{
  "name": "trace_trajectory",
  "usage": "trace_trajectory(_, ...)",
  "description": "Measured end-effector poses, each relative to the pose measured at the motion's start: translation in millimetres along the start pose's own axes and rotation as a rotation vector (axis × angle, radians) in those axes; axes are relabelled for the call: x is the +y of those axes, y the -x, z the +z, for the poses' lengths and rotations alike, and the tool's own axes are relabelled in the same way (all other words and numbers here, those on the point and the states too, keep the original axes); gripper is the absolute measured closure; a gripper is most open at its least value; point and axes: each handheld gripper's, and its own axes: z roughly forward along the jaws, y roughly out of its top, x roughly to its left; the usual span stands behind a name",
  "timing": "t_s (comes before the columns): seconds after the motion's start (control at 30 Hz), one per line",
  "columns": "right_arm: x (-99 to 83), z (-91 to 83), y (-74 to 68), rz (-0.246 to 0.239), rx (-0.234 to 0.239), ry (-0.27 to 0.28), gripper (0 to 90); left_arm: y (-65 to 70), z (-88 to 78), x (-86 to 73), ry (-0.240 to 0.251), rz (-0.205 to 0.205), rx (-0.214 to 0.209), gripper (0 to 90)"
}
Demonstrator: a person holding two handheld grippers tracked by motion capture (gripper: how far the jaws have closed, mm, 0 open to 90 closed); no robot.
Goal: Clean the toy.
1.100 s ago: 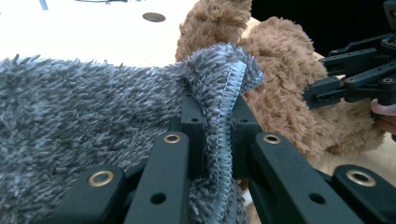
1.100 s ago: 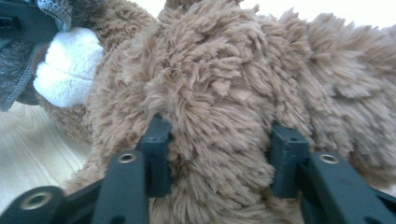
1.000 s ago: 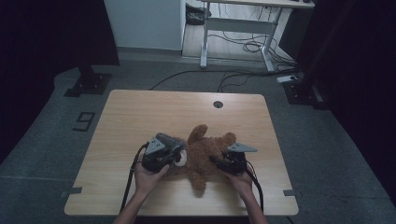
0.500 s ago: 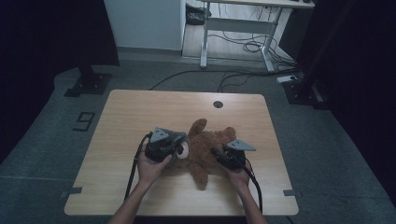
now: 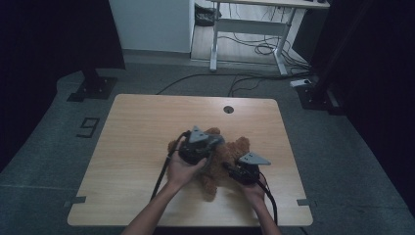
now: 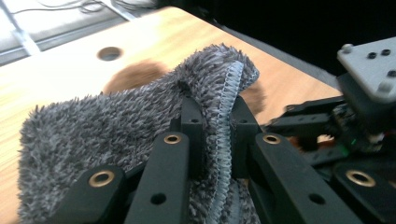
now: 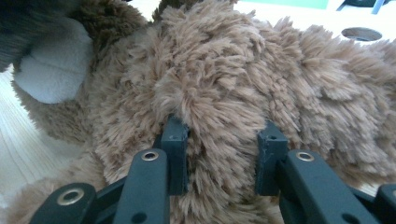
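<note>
A brown teddy bear (image 5: 234,152) lies on the wooden table (image 5: 142,127). My left gripper (image 5: 215,146) is shut on the stitched edge of a grey fuzzy cloth (image 6: 112,126) and holds it just above the bear's head. In the left gripper view its jaws (image 6: 217,114) pinch that seam. My right gripper (image 5: 229,166) has just been closing, and its jaws (image 7: 222,135) press into the bear's brown plush (image 7: 224,70). A white patch of the bear (image 7: 51,70) shows to the left. The right gripper (image 6: 322,126) is close beside the cloth.
A round cable hole (image 5: 228,109) sits near the table's far edge. Behind the table, a white desk frame (image 5: 244,34) stands on the floor with cables. The person's forearms (image 5: 156,210) come in over the near edge.
My left gripper has risen and moved right with the grey cloth, from beside the bear to over its head. The right gripper has stayed on the bear.
</note>
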Motion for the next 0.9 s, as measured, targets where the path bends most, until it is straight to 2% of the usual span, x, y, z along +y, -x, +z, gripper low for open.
trace_trajectory(0.07, -1.6, -1.1, -1.2, 0.0, -0.001, 0.006, 64.1, 11.4, 18.9, 3.8, -0.051, 0.03, -0.008, 80.1)
trace_trajectory(0.13, -3.2, -2.1, -1.3, -0.005, 0.001, 0.01, 64.1, 16.4, 36.7, 2.3, -0.121, 0.057, 0.029, 80.1)
trace_trajectory(0.17, -3.7, -2.6, -1.2, -0.007, 0.002, 0.007, 64.1, 15.3, 44.0, -0.5, -0.146, 0.053, 0.04, 80.1)
trace_trajectory(0.23, -5.0, -3.3, -1.1, -0.007, -0.001, 0.001, 64.1, 11.5, 44.5, -3.7, -0.14, 0.026, 0.037, 80.3)
trace_trajectory(0.27, -6.3, -3.3, -1.2, -0.006, 0.0, 0.008, 64.1, 8.7, 41.7, -4.9, -0.133, 0.016, 0.04, 80.4)
trace_trajectory(0.33, -7.3, -3.9, -2.2, -0.01, -0.002, 0.012, 64.1, 1.7, 34.2, -7.7, -0.129, 0.004, 0.073, 80.5)
trace_trajectory(0.37, -7.4, -4.1, -2.7, -0.009, -0.002, 0.013, 64.1, -4.5, 29.6, -10.5, -0.134, -0.001, 0.102, 80.5)
trace_trajectory(0.47, -7.8, -4.9, -2.2, 0.0, 0.005, 0.011, 64.1, -23.4, 16.1, -23.7, -0.155, -0.009, 0.138, 80.7)
trace_trajectory(0.5, -7.7, -5.2, -2.4, 0.003, 0.011, 0.009, 64.2, -28.7, 11.7, -28.2, -0.149, -0.022, 0.134, 80.8)
trace_trajectory(0.63, -7.8, -4.9, -6.7, -0.014, 0.002, 0.006, 64.4, -53.5, -16.0, -46.0, -0.07, -0.111, 0.122, 80.5)
trace_trajectory(0.73, -8.2, -5.1, -6.5, -0.009, 0.003, 0.006, 64.4, -65.3, -28.8, -51.0, -0.057, -0.136, 0.135, 80.6)
trace_trajectory(0.83, -8.4, -5.5, -6.5, -0.006, 0.002, 0.004, 64.3, -77.1, -41.8, -56.2, -0.045, -0.154, 0.167, 80.7)
trace_trajectory(0.9, -8.7, -5.5, -6.1, -0.003, 0.004, 0.006, 64.3, -85.4, -45.5, -61.4, -0.045, -0.179, 0.166, 80.7)
